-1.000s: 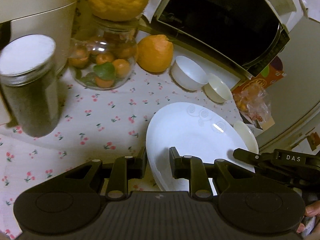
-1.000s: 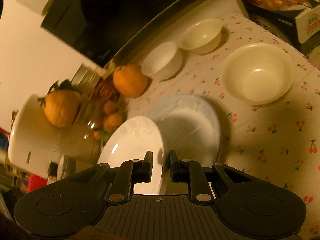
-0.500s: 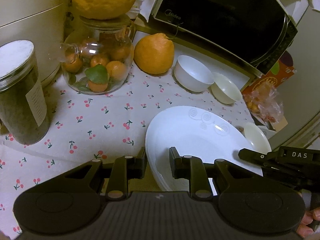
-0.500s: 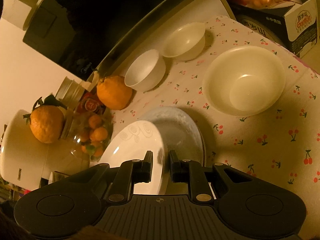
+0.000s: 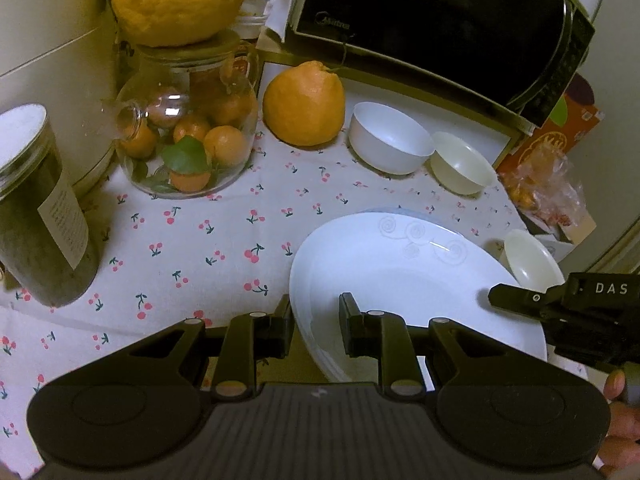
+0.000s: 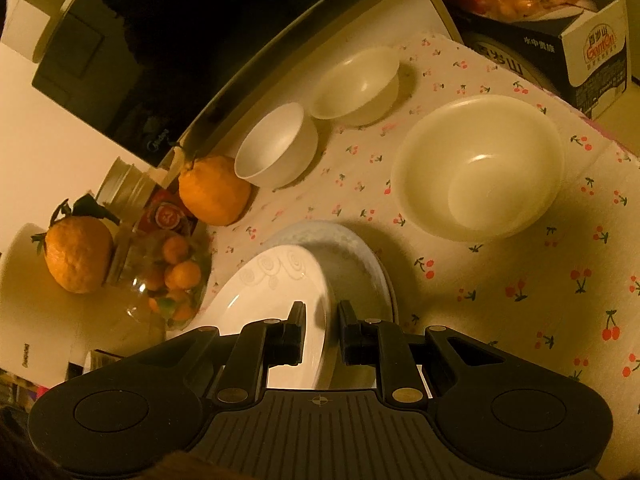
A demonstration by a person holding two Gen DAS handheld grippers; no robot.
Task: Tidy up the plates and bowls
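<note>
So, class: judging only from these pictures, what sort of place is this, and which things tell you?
Most likely a home kitchen counter or table. A black microwave oven stands at the back, white ceramic bowls and a white swirl-patterned plate sit on a cherry-print tablecloth, beside a glass jar of small oranges.

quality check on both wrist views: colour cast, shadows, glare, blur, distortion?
Left wrist view: fairly neutral light, sharp, small glare spots on the glass jar, fisheye bends the microwave. Right wrist view: heavy amber cast, dimmer, the held white plate throws a dark shadow over the blue-rimmed plate, a highlight in the large bowl, and the top of the frame is nearly black.
</note>
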